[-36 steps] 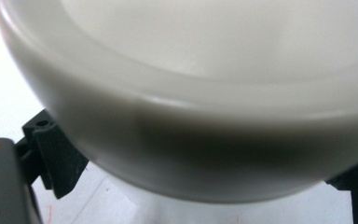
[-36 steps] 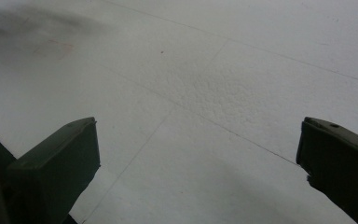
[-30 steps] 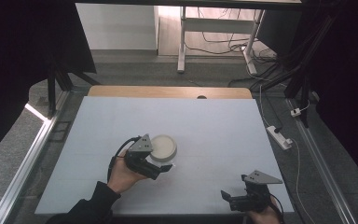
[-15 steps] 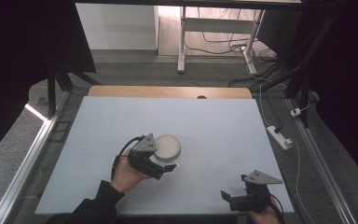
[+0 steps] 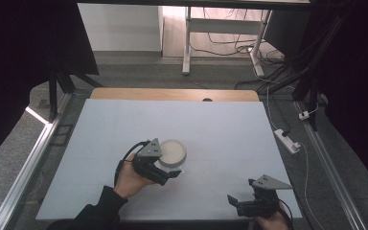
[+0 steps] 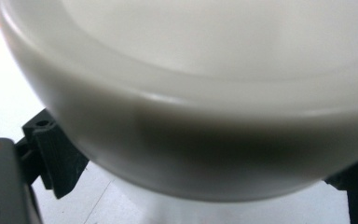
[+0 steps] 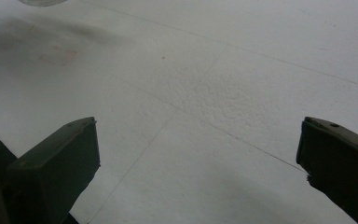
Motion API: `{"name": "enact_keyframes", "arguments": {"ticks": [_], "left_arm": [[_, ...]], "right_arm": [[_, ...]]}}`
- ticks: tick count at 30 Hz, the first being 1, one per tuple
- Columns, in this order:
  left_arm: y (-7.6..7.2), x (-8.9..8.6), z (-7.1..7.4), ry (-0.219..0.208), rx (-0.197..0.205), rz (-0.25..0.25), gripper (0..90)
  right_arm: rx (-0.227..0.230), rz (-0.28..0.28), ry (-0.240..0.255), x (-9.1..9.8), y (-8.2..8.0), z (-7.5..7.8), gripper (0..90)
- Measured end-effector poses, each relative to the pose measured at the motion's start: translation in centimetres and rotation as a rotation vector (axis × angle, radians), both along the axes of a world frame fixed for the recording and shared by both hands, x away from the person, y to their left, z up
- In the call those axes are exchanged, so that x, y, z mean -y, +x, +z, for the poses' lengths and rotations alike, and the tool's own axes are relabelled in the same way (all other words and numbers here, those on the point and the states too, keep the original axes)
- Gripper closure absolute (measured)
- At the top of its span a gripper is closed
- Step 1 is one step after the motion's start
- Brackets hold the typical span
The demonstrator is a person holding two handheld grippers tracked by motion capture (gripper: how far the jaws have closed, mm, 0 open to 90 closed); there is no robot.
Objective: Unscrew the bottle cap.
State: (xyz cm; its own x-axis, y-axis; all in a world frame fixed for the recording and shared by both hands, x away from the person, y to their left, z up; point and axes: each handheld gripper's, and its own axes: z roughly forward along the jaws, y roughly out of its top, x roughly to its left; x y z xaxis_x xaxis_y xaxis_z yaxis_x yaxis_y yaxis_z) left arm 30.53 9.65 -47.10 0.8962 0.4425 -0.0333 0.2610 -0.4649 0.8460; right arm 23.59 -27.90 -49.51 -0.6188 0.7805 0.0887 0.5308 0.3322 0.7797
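A white round bowl [image 5: 172, 152] stands on the white table [image 5: 220, 129], left of its middle. My left gripper [image 5: 169, 170] comes at the bowl from the near left side, with a jaw on each side of its lower wall, shut on it. In the left gripper view the bowl [image 6: 191, 93] looms very close, with the black jaws of the left gripper [image 6: 200, 172] showing at both lower corners. My right gripper [image 5: 237, 202] rests at the table's front right edge, open. In the right gripper view the right gripper [image 7: 200, 140] has bare tabletop between its jaws.
A wooden strip [image 5: 172, 94] runs along the table's far edge. A power strip [image 5: 287, 140] and cables lie on the floor to the right. Metal rails [image 5: 33, 158] flank the table. A desk frame [image 5: 187, 43] stands behind.
My left gripper and the bowl have shifted slightly to the right together. The right gripper has stayed where it was.
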Motion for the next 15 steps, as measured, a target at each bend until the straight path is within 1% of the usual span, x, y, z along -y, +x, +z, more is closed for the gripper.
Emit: {"name": "enact_keyframes", "arguments": {"ticks": [1,2,8,10,15], "left_arm": [[0.0,0.0,0.0,0.0,-0.001,0.0,7.5],[0.0,0.0,-0.1,-0.001,-0.003,0.0,7.5],[0.0,0.0,-0.3,0.008,-0.005,0.0,7.5],[0.1,0.0,-0.3,0.004,-0.009,0.001,7.5],[0.1,-0.3,-0.3,-0.006,-0.014,0.004,7.5]], "right_arm": [[-0.001,0.001,0.007,0.0,0.0,0.0,0.0],[0.007,0.009,0.018,-0.2,-0.1,0.2,0.0],[0.03,0.039,0.036,-0.9,-0.1,0.7,0.0],[0.036,0.052,0.05,-1.1,-0.1,0.9,0.0],[0.051,0.091,0.061,-2.0,0.0,1.4,0.0]]}}
